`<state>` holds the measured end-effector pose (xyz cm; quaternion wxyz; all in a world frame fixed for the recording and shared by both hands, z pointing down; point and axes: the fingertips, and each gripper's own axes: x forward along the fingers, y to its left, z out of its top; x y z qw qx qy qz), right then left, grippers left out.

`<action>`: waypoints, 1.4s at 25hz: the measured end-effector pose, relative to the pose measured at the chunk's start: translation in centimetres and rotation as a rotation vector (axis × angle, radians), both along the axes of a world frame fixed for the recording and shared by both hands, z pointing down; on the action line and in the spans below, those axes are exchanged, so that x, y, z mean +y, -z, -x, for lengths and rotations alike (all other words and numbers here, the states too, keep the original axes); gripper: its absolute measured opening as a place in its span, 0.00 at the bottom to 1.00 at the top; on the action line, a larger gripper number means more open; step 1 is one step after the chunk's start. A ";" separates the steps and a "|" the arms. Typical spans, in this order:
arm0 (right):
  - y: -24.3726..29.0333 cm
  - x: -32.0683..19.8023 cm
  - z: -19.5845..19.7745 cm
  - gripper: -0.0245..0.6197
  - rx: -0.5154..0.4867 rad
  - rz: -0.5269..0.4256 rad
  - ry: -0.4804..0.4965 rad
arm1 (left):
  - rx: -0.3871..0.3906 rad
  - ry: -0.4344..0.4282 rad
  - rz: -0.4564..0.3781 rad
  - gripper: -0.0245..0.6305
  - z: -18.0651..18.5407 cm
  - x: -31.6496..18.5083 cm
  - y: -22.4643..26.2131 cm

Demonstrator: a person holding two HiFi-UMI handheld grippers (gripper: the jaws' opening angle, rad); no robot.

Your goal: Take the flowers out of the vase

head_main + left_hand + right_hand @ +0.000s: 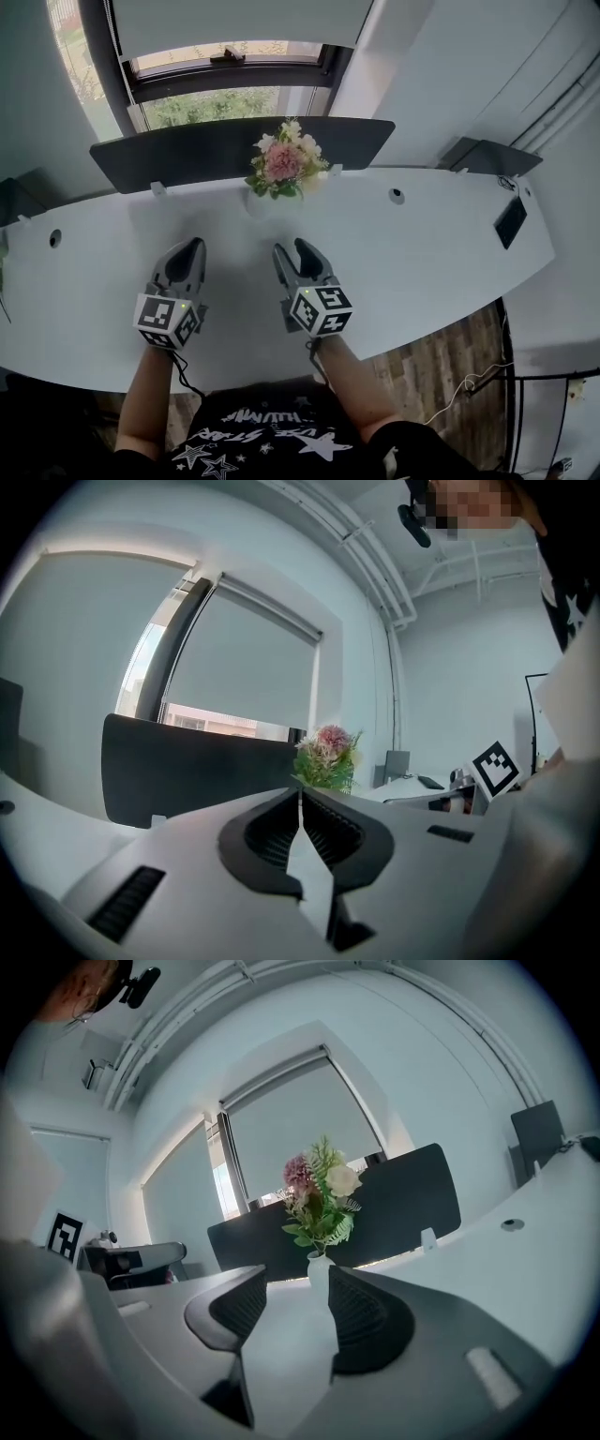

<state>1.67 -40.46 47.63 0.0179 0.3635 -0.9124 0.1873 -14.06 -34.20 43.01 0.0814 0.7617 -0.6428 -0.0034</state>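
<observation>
In the head view, the flowers stood at the far edge of the white table, well apart from the left gripper and the right gripper. In the left gripper view, its jaws were pressed together, empty. In the right gripper view, its jaws stood spread (nothing between the pads), and the flowers rose upright from their white vase beyond.

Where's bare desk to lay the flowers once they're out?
Free: desk right of the vase up to the black device; also left of it toward the cable hole. Crowded: front centre, around left hand-held gripper and right hand-held gripper.
</observation>
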 end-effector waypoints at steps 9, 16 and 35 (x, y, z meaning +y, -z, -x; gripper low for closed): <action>-0.1 -2.6 3.8 0.35 0.000 -0.009 0.083 | -0.052 0.060 0.027 0.05 0.6 -2.6 -1.8; -1.3 -5.6 5.2 0.35 0.031 0.022 0.067 | -0.084 0.060 0.030 0.05 1.3 -4.7 -2.9; -2.6 -10.6 7.2 0.55 0.052 0.024 0.119 | -0.207 -0.099 0.063 0.27 -1.2 -10.8 -8.0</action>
